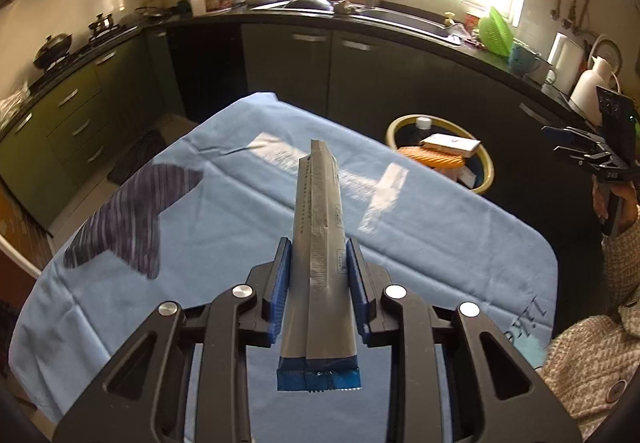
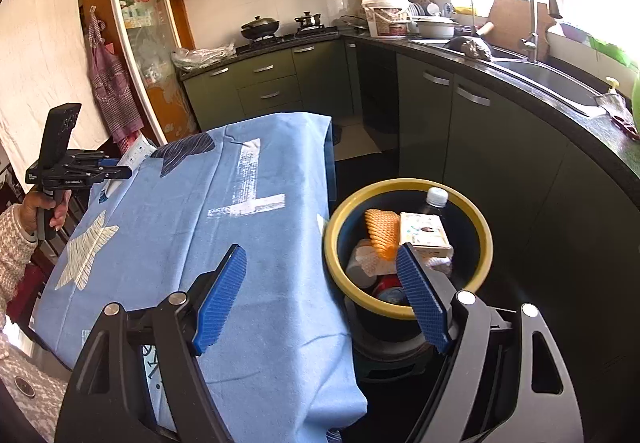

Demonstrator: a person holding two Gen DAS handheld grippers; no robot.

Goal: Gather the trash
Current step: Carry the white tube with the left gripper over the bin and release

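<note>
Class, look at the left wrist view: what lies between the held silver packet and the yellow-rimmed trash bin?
Only bare blue tablecloth, patched with sunlight, lies between the silver packet and the trash bin.

One wrapper (image 1: 318, 243), one bin (image 2: 336, 247), one bottle (image 2: 434, 201), one box (image 2: 424, 235), two grippers (image 1: 318, 267) (image 2: 320, 283).

The left gripper (image 1: 319, 275) pinches its blue ribbed pads on something long, angled downward. The right gripper (image 2: 322, 277) gapes wide, seemingly empty, each gripped by a knit-sleeved hand (image 2: 42, 209).
</note>
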